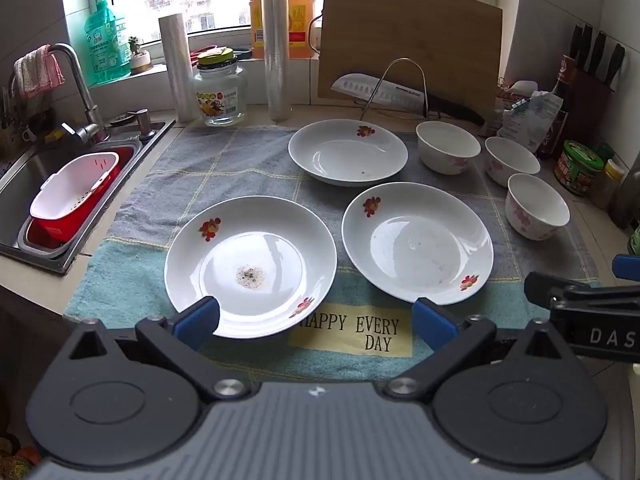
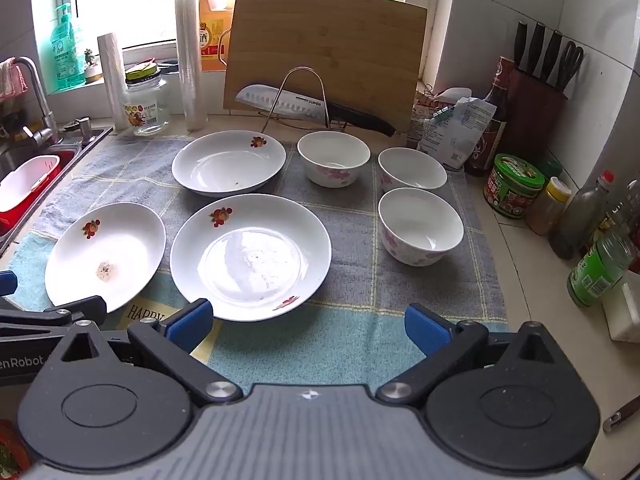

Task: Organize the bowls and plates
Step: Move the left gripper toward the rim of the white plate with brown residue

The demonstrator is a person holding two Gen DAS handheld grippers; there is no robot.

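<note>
White china sits on a checked towel [image 1: 248,160]: 3 plates and 3 bowls. Near-left plate [image 1: 251,266] (a crusty spot at its centre) lies just ahead of the left gripper [image 1: 316,320], its near rim by the left blue pad. Near-right plate [image 2: 251,256] lies ahead of the right gripper [image 2: 308,326]; the far plate [image 2: 229,161] is behind it. Bowls [image 2: 420,226] cluster to the right. Both grippers are spread wide, holding and touching nothing.
</note>
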